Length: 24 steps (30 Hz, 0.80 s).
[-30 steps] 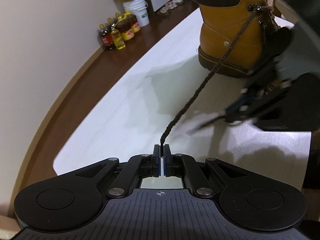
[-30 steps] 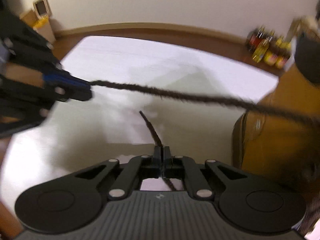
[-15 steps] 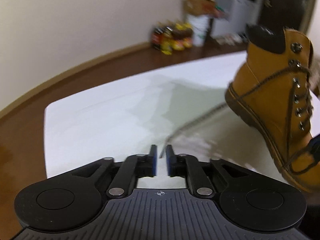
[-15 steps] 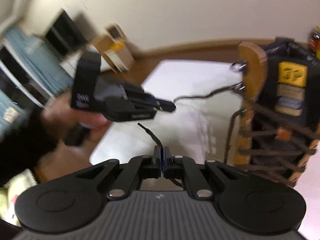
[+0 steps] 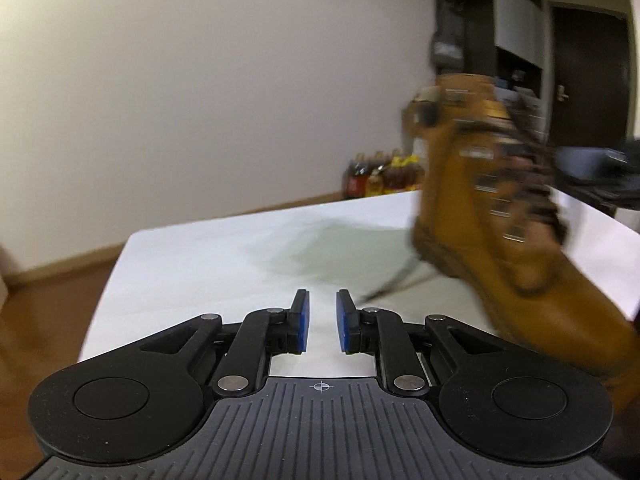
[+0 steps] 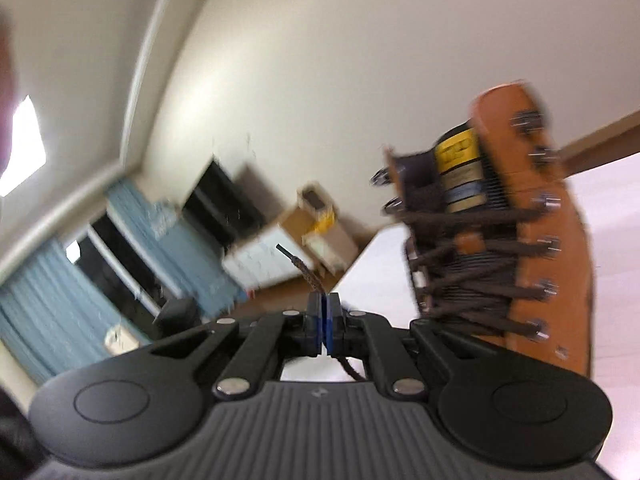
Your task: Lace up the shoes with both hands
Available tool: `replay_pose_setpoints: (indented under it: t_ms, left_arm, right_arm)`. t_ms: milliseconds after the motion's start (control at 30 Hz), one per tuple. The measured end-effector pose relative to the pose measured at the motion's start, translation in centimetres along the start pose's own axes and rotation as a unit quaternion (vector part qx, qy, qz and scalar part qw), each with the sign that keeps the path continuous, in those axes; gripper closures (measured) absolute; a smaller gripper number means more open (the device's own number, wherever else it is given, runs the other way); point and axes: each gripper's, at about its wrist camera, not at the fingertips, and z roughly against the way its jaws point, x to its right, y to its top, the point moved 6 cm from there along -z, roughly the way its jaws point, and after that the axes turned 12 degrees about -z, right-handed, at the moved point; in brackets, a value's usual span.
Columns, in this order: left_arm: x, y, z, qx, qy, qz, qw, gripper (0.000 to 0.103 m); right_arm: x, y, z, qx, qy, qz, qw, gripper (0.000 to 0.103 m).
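Observation:
A tan lace-up boot [image 5: 496, 216] stands on the white table [image 5: 224, 264], blurred, to the right of my left gripper [image 5: 322, 320]. That gripper is open, nothing between its blue pads [image 5: 304, 322]. A loose dark lace end [image 5: 394, 282] trails on the table just past its right finger. In the right wrist view the boot [image 6: 532, 240] fills the right side, its front crossed by dark brown laces [image 6: 476, 276]. My right gripper [image 6: 323, 314] is shut on the other lace end [image 6: 302, 266], whose tip sticks up beyond the pads; the lace runs back under the fingers.
Bottles [image 5: 380, 176] stand on the wooden floor by the far wall, with dark cabinets [image 5: 500, 40] and a door behind the boot. The right wrist view shows blue curtains [image 6: 132, 264], cardboard boxes [image 6: 316, 220] and a white unit beyond the table corner.
My left gripper opened and let go of the lace, then swung so the boot sits close on its right. My right gripper, still shut on its lace end, swept round toward the boot's laced front.

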Motion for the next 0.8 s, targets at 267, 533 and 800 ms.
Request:
replay_pose_setpoints:
  t_ms: [267,533,800]
  left_arm:
    - [9.2,3.6,4.1,0.021,-0.017,-0.021,0.9994,0.087]
    - [15.5,4.9,4.6,0.006,-0.019,-0.107,0.994,0.087]
    - [18.5,6.2,3.3,0.034,-0.046,-0.19,0.9802,0.085]
  right_arm:
    - [3.1,-1.9,6.3,0.092,-0.046,-0.092,0.99,0.1]
    - [6.6,-3.6,7.4,0.088,-0.078,-0.126,0.985,0.1]
    - [7.3,-3.2,9.3,0.103,-0.059,-0.201,0.972,0.1]
